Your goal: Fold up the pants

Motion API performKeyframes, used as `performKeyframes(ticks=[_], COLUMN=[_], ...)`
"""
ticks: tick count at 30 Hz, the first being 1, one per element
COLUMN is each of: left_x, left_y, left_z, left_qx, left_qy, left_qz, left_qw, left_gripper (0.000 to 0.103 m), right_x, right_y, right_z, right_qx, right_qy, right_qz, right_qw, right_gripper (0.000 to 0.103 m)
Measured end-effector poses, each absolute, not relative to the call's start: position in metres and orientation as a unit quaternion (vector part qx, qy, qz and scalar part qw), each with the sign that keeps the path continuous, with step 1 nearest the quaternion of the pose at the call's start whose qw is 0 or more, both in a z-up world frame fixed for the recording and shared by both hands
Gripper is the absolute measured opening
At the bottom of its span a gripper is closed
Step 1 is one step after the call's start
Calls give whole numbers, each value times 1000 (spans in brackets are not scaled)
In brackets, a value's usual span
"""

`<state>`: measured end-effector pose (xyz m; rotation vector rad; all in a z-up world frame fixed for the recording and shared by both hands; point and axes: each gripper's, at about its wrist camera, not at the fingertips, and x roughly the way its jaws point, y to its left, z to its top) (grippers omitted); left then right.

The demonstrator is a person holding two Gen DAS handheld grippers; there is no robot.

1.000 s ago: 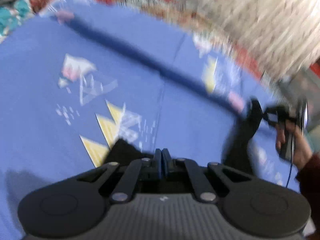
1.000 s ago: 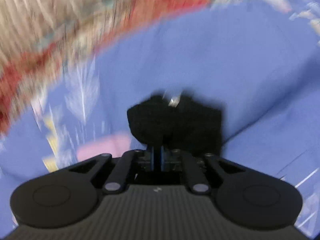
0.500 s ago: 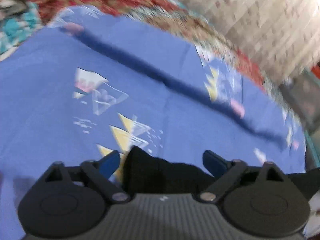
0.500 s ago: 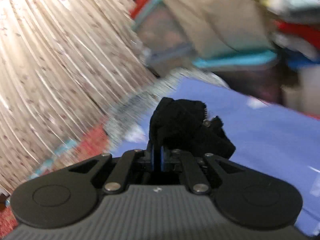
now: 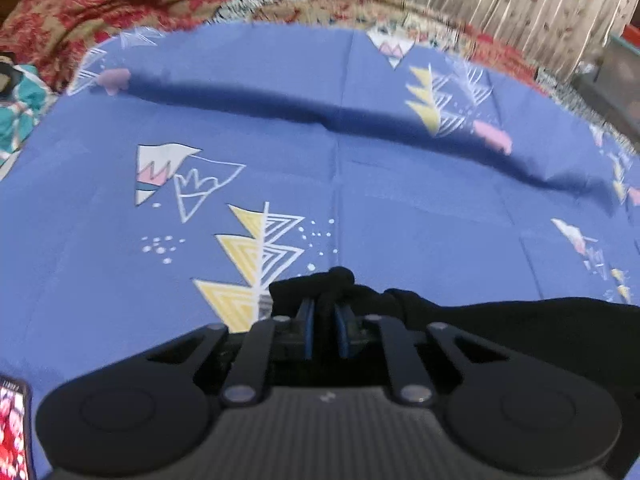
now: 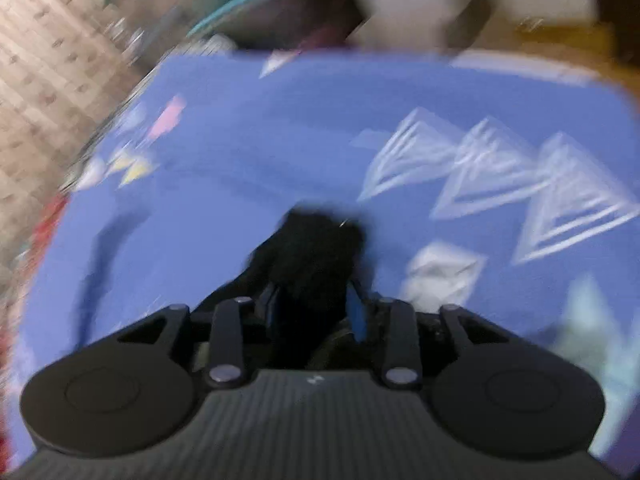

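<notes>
Left tongs (image 5: 323, 322) clamped on black pants (image 5: 520, 320), just closed, pinning that corner on blue bedsheet (image 5: 400, 220). Right tongs (image 6: 316, 308) just parting, pants (image 6: 316, 248) bunched between (contact blurred), probably letting go after carrying the fold across.

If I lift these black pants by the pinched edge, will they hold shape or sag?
Probably sag: the black pants bunch softly at the left claw and drape limp over the blue sheet. Likely light; a pinch gathers them.
</notes>
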<state>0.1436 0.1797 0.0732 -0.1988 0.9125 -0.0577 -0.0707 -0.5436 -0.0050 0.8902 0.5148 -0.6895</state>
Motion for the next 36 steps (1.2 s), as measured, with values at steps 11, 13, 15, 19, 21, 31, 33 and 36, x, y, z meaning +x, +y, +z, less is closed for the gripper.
performKeyframes(ticks=[11,13,15,19,21,31,33,36], left_x=[110,112,113,115,119,149,161,185], left_y=[186,186,186,190,194,224,230,234], left_z=[85,85,87,94,98,104,97,75], left_qx=[-164,-163,-164,-175,-179,-238,-254,-255], left_qy=[396,397,394,380,373,336,327,333], left_qz=[-20,-18,-17,-6,1,43,61,103], left_qw=[903,903,904,908,910,910,908,902], left_gripper=[11,11,11,11,10,10,10,10], right_x=[13,35,52,76,82,157,179,224], right_y=[-524,-534,-537,-513,-510,-527,-522,-513], right_z=[33,16,-8,-14,0,97,98,75], right_qx=[240,246,238,147,125,130,135,140], right_qy=[287,332,396,410,387,218,211,247], right_qz=[-292,-280,-267,-242,-251,-251,-244,-222], right_qw=[880,867,846,867,878,934,937,933], right_gripper=[46,60,69,6,4,3,3,5])
